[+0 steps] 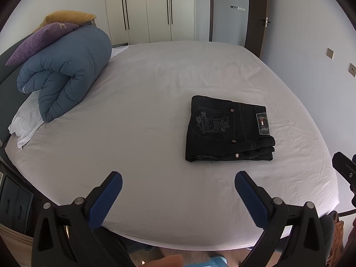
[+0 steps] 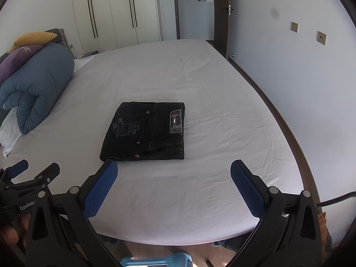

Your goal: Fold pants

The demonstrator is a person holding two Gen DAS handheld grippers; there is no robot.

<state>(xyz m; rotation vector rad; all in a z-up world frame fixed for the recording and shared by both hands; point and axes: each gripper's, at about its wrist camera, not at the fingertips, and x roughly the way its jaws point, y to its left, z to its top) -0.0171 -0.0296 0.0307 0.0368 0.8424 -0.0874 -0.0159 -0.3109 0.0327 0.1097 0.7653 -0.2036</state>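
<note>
A pair of black jeans (image 1: 229, 130) lies folded into a compact rectangle on the white bed sheet (image 1: 144, 115), back pocket and waist label up. It also shows in the right wrist view (image 2: 145, 132). My left gripper (image 1: 178, 178) is open and empty, held above the bed's near edge, to the left of and short of the jeans. My right gripper (image 2: 174, 166) is open and empty, just short of the jeans' near edge. The left gripper also shows at the left of the right wrist view (image 2: 36, 169).
A rolled blue duvet (image 1: 66, 71) with purple (image 1: 37, 40) and yellow (image 1: 66, 16) pillows lies at the bed's left. White wardrobes (image 1: 149, 9) stand behind. A wall (image 2: 289, 77) runs close along the bed's right side. The bed's near edge (image 2: 178, 240) lies below the grippers.
</note>
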